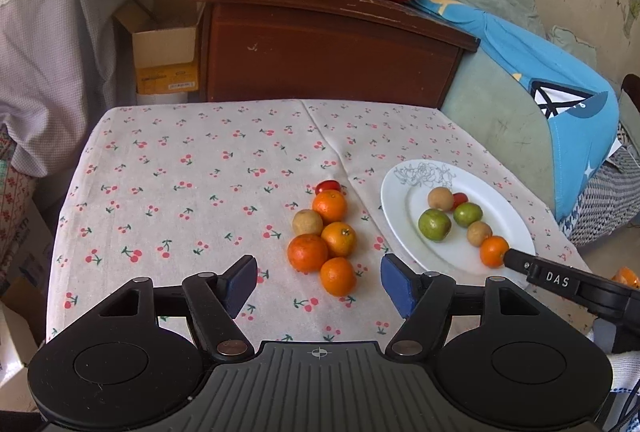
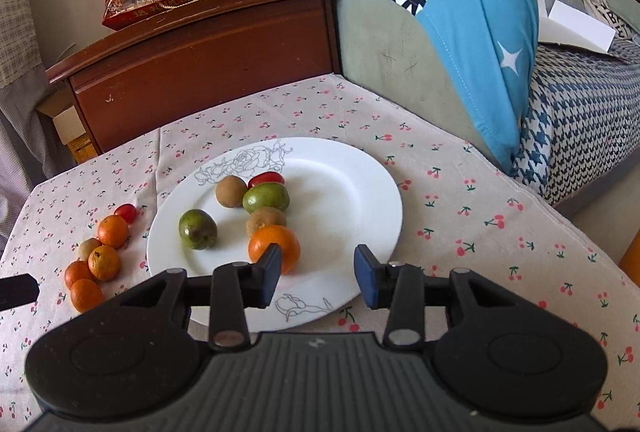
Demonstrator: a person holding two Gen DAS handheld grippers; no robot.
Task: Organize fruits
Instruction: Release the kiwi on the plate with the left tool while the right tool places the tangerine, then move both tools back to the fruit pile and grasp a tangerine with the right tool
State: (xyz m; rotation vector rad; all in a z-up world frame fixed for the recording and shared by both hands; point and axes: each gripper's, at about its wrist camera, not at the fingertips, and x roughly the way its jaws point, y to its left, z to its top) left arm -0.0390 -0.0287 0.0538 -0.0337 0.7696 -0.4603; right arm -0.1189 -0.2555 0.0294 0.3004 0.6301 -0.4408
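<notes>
Blue-padded fingers of the right gripper (image 2: 316, 274) stand wide apart over the near rim of a white plate (image 2: 360, 191), its left pad just beside a mandarin (image 2: 276, 246) that sits on the plate and is not clamped. Also on the plate lie two green fruits (image 2: 197, 228), two brown longan-like fruits (image 2: 231, 190) and a cherry tomato (image 2: 266, 177). Judging by this layout, the sorting is partway along: one mandarin appears freshly delivered, while a cluster still waits on the cherry-print tablecloth (image 1: 180, 171) to the plate's left. That cluster holds four mandarins (image 1: 307, 252), one brown fruit (image 1: 307, 222) and another cherry tomato (image 1: 328, 186). The left gripper (image 1: 319, 282) hovers low over the cloth, level and pointing forward, its jaws wide and empty, with the nearest mandarin (image 1: 338, 276) of the cluster lying between and just ahead of the pads. The next move likely calls for easing this gripper forward around that fruit and closing gently, since round fruit could roll or nudge its touching neighbours. The right gripper would need to back away to free the plate.
</notes>
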